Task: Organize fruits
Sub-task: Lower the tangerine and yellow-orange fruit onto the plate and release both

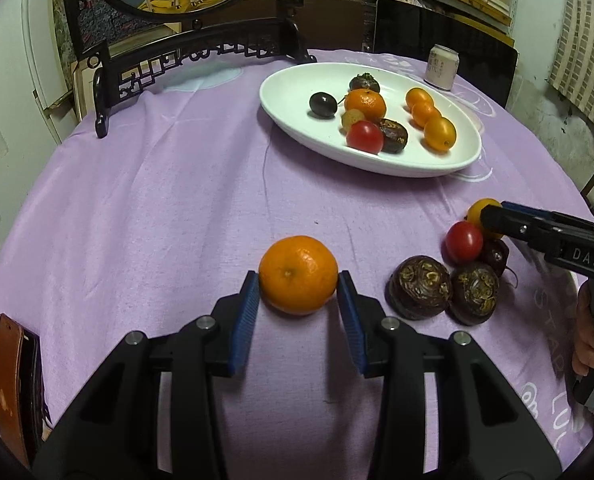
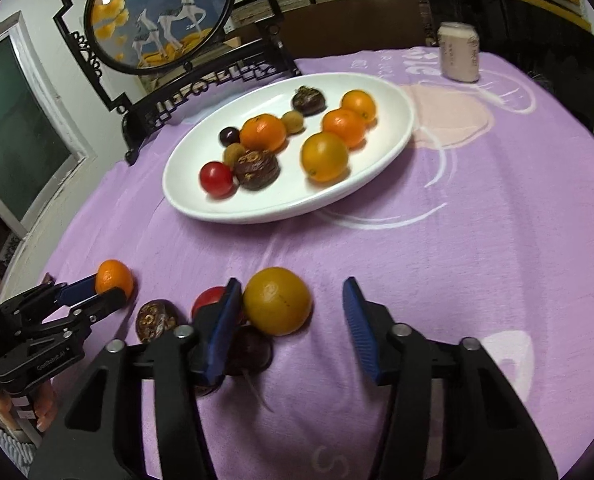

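A: Purple tablecloth (image 1: pixel 157 208) over the table; white plate (image 1: pixel 297 128) far side, heaped with small fruit.

B: Left gripper (image 1: pixel 299 296) clenched on the orange (image 1: pixel 298 274), both blue pads touching, fruit resting on the cloth.

A: Right gripper (image 2: pixel 293 308)?

B: Not yet gripping. Yellow fruit (image 2: pixel 277 300) between the jaws, touching the left pad, clear of the right.

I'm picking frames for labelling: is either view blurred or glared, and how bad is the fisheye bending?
Left wrist view: sharp, the mandarin and white plate crisp, soft shadows, no glare. Right wrist view: slight motion blur, smearing the plate fruit and can; a bright reflection on the round framed picture. Both bend strongly toward dark corners.
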{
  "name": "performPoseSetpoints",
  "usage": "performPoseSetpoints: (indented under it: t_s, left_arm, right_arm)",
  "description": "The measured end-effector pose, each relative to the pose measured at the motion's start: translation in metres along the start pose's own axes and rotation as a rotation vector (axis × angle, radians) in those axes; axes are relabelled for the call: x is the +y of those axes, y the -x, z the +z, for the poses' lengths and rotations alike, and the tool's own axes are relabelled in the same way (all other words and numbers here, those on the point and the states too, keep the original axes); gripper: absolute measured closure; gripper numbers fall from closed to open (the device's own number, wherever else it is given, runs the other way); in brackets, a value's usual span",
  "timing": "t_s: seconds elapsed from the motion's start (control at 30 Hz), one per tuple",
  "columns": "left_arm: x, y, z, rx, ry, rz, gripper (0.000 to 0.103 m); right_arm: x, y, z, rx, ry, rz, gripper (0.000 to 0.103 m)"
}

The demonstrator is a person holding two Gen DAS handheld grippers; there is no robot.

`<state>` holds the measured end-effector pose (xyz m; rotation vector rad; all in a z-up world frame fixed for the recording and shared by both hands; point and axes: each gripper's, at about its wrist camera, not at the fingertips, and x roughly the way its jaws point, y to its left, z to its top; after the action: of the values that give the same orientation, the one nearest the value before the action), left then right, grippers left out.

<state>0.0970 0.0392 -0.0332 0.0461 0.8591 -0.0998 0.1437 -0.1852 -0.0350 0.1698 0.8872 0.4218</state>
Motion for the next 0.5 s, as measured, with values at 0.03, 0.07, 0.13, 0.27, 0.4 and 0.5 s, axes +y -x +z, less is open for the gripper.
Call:
performPoseSetpoints:
  t_s: [0.03,0.07,0.13,0.27,0.4,0.5]
  left_arm:
    - [-0.001,-0.001,0.000,-0.001,-0.004,0.003,0.062]
    - [-0.001,-0.001,0.000,-0.002,-0.008,0.006,0.062]
    - [-0.003,-0.001,0.000,-0.008,-0.014,0.012,0.062]
    - [-0.003,0.002,0.004,-0.025,0.001,-0.011,0.062]
    - [-0.003,0.006,0.026,-0.074,0.028,-0.011,0.062]
    - [-0.012,0.003,0.053,-0.103,0.017,-0.015,0.062]
  right_arm:
    - [0.001,-0.003,-0.001,0.020,0.001,0.018,0.066]
    - [0.002,-0.004,-0.002,0.020,0.008,0.022,0.066]
    - [0.005,-0.004,-0.002,0.016,0.023,0.011,0.067]
    - [0.006,0.004,-0.001,-0.014,0.018,0.002,0.067]
    - [0.007,0.026,0.008,-0.106,0.028,-0.039,0.067]
    - [0.004,0.035,0.020,-0.155,0.017,-0.070,0.067]
